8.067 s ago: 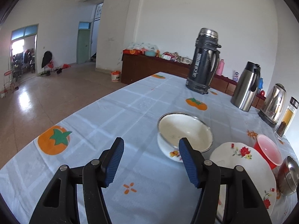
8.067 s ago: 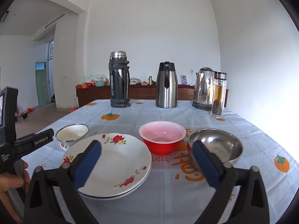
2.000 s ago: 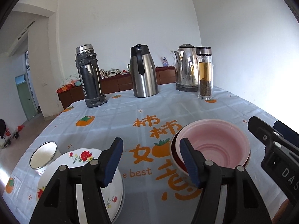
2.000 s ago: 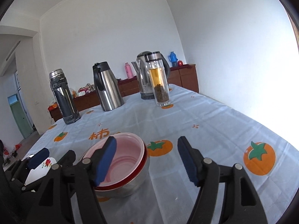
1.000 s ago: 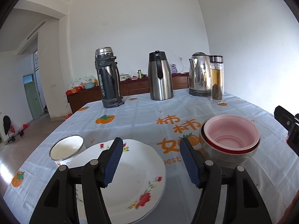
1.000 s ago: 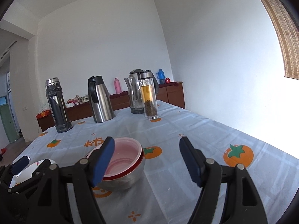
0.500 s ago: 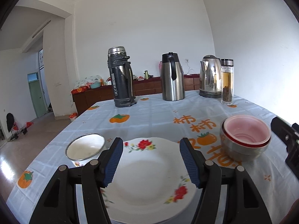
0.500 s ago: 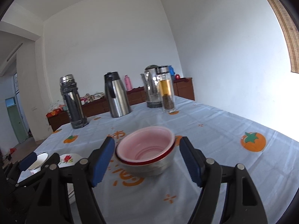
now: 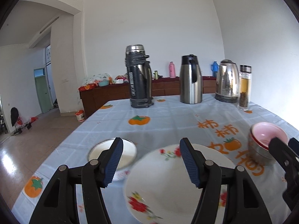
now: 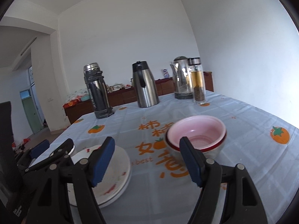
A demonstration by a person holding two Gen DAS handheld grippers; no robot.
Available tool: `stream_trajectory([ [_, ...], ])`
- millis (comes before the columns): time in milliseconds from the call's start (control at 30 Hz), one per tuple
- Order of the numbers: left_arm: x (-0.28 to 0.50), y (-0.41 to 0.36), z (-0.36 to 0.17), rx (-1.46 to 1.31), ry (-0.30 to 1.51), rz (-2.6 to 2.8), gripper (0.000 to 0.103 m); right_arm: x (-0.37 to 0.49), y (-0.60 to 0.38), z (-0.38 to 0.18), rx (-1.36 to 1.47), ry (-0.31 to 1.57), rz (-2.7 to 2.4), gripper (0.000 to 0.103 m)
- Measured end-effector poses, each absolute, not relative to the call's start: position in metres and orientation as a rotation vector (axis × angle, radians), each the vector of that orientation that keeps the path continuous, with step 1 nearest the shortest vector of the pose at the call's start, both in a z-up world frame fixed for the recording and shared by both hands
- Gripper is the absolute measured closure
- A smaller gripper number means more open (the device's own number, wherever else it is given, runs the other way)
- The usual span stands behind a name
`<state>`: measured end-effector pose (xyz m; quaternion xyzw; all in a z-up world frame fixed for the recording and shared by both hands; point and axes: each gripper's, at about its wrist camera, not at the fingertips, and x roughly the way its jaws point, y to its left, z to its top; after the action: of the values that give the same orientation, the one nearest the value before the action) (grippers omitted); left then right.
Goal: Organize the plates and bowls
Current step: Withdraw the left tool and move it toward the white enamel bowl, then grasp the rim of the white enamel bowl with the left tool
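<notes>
The left gripper [image 9: 151,160] hangs over the near edge of the table [image 9: 168,115] with its jaws spread apart and nothing between the blue pads; it grips nothing. Below it lies a stack of white flowered plates [image 9: 164,183], blurred in the left wrist view, and just to their left, close beside the stack, stands a small white enamel bowl [image 9: 129,153], partly hidden behind the left finger. The right gripper [image 10: 147,160] also stands with jaws wide and empty, above the tablecloth between the plates [image 10: 119,166] on its left and the bowls on its right. There, a pink bowl [image 10: 196,130] with a red outside sits nested inside a steel bowl [image 10: 214,152]; the same pair shows at the right edge of the left wrist view [image 9: 267,136]. Along the far side of the table stand 4 vessels: a dark flask [image 9: 138,76], a steel jug [image 9: 190,80], an electric kettle [image 9: 227,80] and a glass tea bottle [image 9: 244,87]
</notes>
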<state>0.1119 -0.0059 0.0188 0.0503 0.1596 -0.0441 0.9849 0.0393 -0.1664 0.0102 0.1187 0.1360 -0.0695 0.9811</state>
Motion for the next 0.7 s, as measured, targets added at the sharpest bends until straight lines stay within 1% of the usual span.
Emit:
stream_trajectory([
  [67, 0.118, 0.003, 0.023, 0.104, 0.308, -0.071, 0.038, 0.044, -0.159, 0.011, 0.235, 0.279, -0.120, 0.035],
  [133, 0.124, 0.011, 0.028, 0.106, 0.296, -0.056, 0.038, 0.051, -0.149, 0.011, 0.222, 0.291, -0.098, 0.038],
  [300, 0.147, 0.032, 0.035, 0.109, 0.281, -0.009, 0.038, 0.061, -0.131, 0.014, 0.204, 0.298, -0.062, 0.038],
  [600, 0.183, 0.068, 0.017, 0.065, 0.358, 0.052, 0.038, 0.086, -0.101, 0.021, 0.179, 0.300, 0.006, 0.038],
  [700, 0.187, 0.079, 0.019, 0.064, 0.355, 0.079, 0.038, 0.099, -0.091, 0.025, 0.181, 0.324, 0.040, 0.042],
])
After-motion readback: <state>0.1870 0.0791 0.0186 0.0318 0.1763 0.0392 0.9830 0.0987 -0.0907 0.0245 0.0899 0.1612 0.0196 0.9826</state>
